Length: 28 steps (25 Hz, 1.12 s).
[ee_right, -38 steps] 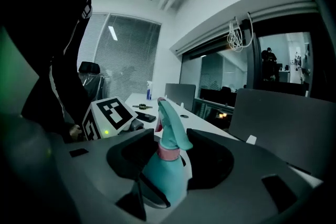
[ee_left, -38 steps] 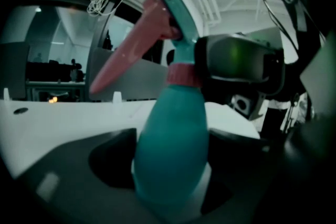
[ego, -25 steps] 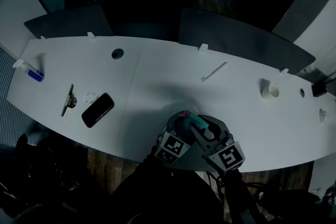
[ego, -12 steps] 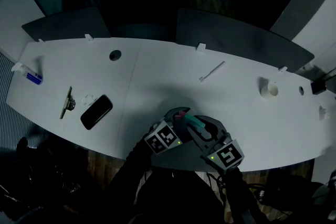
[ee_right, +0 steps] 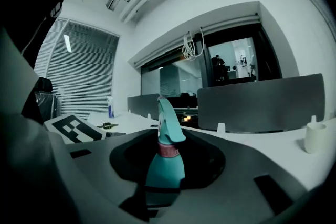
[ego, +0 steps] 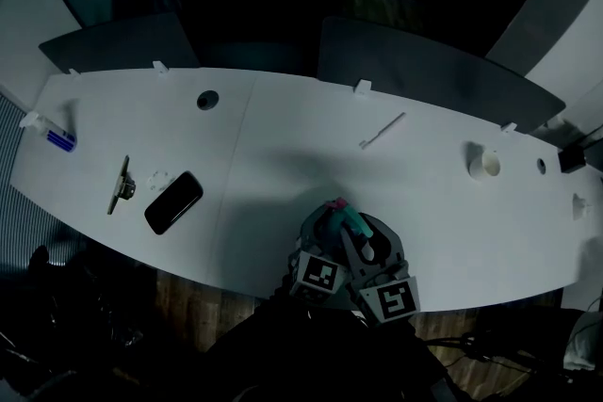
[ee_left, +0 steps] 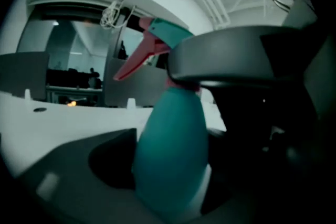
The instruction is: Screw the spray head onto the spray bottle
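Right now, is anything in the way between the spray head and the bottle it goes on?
No, nothing visible is in the way. The spray head already sits on top of the spray bottle, with its pink collar down on the neck and no object between them.

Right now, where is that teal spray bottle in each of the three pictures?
Head view: the spray bottle sits low, just right of centre, over the near table edge.
Left gripper view: the spray bottle fills the centre, very close.
Right gripper view: the spray bottle stands low at centre, small and upright.
Shared landmark: the white table.
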Motion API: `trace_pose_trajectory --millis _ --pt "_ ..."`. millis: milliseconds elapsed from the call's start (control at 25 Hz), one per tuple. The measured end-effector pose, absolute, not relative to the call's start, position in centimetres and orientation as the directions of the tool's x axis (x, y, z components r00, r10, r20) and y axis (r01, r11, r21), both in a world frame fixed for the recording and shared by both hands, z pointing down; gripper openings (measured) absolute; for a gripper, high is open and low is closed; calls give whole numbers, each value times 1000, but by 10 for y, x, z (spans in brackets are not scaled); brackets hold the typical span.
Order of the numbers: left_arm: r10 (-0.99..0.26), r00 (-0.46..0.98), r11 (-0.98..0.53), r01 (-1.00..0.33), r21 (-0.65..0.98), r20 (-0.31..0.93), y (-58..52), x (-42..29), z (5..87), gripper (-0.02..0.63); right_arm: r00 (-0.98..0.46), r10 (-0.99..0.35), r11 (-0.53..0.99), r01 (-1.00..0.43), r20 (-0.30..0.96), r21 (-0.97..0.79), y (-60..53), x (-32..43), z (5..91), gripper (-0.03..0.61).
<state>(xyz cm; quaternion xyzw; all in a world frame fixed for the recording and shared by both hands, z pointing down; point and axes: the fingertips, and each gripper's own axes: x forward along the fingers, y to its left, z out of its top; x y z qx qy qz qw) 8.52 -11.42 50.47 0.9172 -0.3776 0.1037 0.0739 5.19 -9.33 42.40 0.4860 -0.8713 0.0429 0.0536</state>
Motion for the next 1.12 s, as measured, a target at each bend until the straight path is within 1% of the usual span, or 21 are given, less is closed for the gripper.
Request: trace_pose_trajectory --millis 40,120,160,200,240,280,360,400,440,480,520,640,760,840,880,960,1000,1040,1080,1120 --pt "-688 688 -694 -717 69 233 -114 84 504 385 -533 -834 535 -844 141 -20 -93 50 425 130" --pt "-648 727 -735 -675 65 229 -113 83 504 390 -572 -804 576 -817 160 -23 -93 46 427 130" --pt "-604 760 -774 -631 52 240 -113 81 504 396 -591 -788 596 -803 171 -29 -94 45 427 130" --pt "-547 795 -817 -576 40 261 -112 79 505 437 -608 -772 613 -789 182 -39 -95 45 427 130" --pt "-475 830 -861 -507 39 292 -112 78 507 462 -625 -757 629 -776 191 -50 -98 45 427 130" --pt "-390 862 -903 -427 49 325 -112 78 509 463 -644 -739 646 -761 198 -62 -100 46 427 130" --pt "-210 906 -963 -256 80 367 -108 85 512 462 -691 -693 692 -718 207 -81 -102 46 426 130" --pt "-143 916 -978 -189 90 374 -104 89 511 434 -713 -669 715 -695 210 -80 -102 46 426 130" --pt "-111 922 -984 -155 92 372 -101 92 510 382 -727 -654 731 -678 212 -71 -102 46 426 130" --pt "-119 926 -983 -161 89 358 -100 93 509 379 -730 -651 736 -674 209 -59 -102 46 426 130" --pt "-162 928 -976 -200 83 335 -101 92 507 377 -721 -663 728 -683 200 -49 -102 47 426 130" --pt "-387 885 -908 -414 58 260 -107 88 502 374 -638 -754 640 -767 156 -45 -101 48 424 130" --pt "-608 761 -777 -628 25 229 -113 81 499 374 -527 -839 525 -850 138 -50 -100 50 424 130" --pt "-708 672 -687 -726 8 219 -113 76 502 374 -501 -854 501 -865 141 -42 -98 48 425 130" --pt "-727 651 -667 -745 4 218 -111 75 504 376 -508 -850 507 -861 143 -40 -96 47 425 130" --pt "-702 679 -696 -718 -5 212 -108 73 504 382 -541 -828 540 -840 146 -52 -95 45 427 130" --pt "-666 719 -734 -679 -4 199 -107 71 500 385 -563 -813 561 -826 148 -63 -95 45 427 130" --pt "-620 763 -775 -632 7 186 -107 67 495 403 -586 -796 583 -809 151 -70 -95 44 427 130" --pt "-563 805 -817 -576 24 187 -108 63 490 450 -609 -778 606 -792 156 -73 -96 45 427 130" --pt "-494 843 -858 -512 38 212 -109 61 490 462 -631 -758 629 -774 163 -71 -97 45 427 130"
